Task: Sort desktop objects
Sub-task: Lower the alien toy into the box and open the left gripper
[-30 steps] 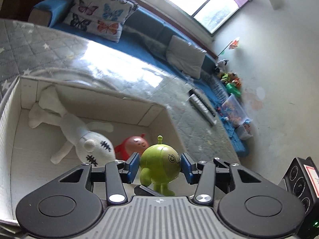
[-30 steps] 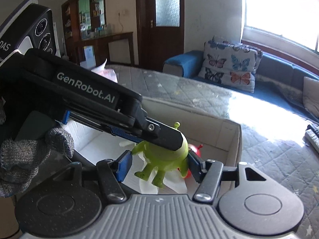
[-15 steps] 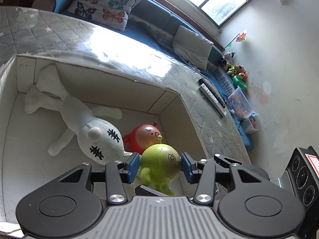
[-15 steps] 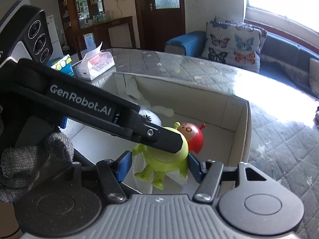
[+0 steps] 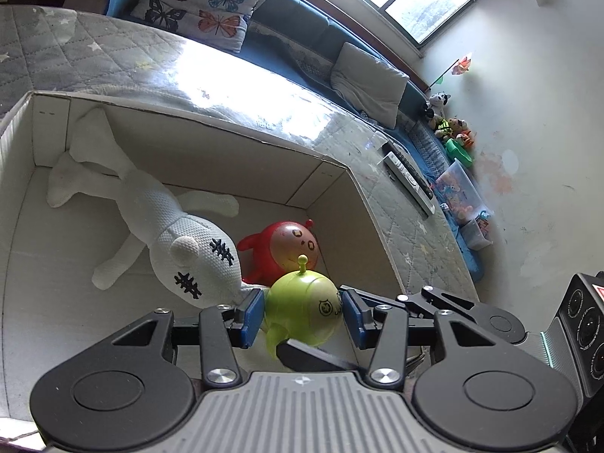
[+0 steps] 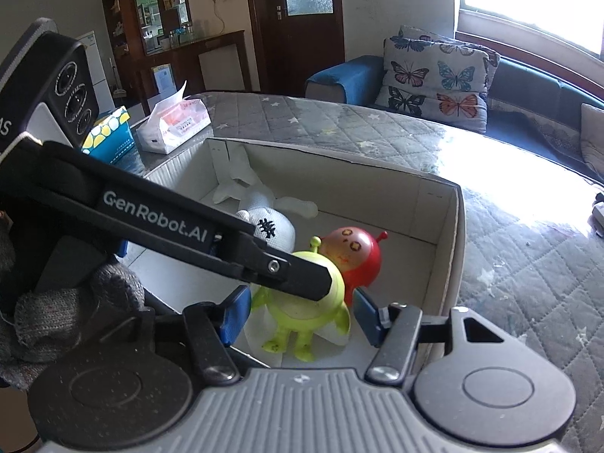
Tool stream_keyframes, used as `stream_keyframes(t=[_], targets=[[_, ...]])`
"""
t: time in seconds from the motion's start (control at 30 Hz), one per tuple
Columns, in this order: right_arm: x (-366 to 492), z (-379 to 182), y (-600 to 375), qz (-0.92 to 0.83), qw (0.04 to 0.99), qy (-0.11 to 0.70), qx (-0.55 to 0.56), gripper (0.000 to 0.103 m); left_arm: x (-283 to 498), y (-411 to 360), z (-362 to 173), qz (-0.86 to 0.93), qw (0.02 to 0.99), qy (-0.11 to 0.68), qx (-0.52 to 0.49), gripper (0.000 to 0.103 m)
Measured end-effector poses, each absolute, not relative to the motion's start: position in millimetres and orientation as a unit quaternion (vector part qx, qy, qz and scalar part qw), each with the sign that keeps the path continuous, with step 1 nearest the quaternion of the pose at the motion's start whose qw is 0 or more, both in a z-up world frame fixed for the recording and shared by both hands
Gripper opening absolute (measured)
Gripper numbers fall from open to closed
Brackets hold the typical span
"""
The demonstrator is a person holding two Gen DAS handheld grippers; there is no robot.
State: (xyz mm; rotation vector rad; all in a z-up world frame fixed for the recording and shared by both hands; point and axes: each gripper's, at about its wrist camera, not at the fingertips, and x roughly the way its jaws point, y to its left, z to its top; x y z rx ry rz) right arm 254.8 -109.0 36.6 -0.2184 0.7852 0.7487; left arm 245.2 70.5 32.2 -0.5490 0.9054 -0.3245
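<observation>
A green alien toy (image 5: 305,313) hangs over the near corner of an open cardboard box (image 5: 226,128). My left gripper (image 5: 302,313) is shut on its round head, blue pads pressed on both sides. In the right wrist view the toy (image 6: 302,309) has one left finger (image 6: 294,275) lying across its head. My right gripper (image 6: 302,315) straddles the toy's body and arms. Its jaws are closing, and a thin gap still shows at each pad. Just behind the toy, inside the box, lie a red round toy (image 5: 287,241) and a white plush rabbit (image 5: 188,253).
The box (image 6: 449,226) stands on a grey quilted table cover (image 6: 528,264). A tissue pack (image 6: 173,124) and a blue carton (image 6: 109,139) sit beyond its far left corner. A remote (image 5: 407,181) lies to the right. A gloved hand (image 6: 56,309) holds the left gripper.
Both grippers have tipped downward, so the green toy now sits lower, close against the red toy in the box. The right gripper's pads have drawn in towards the toy.
</observation>
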Motion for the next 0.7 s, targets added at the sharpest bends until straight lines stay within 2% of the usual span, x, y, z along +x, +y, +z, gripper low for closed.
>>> stream_keyframes(t=[0.7], targets=[[250, 41, -103, 0.338, 0.856, 0.369, -0.129, 0.056, 235, 73, 45, -0.149, 0.856, 0.426, -0.253, 0.048]])
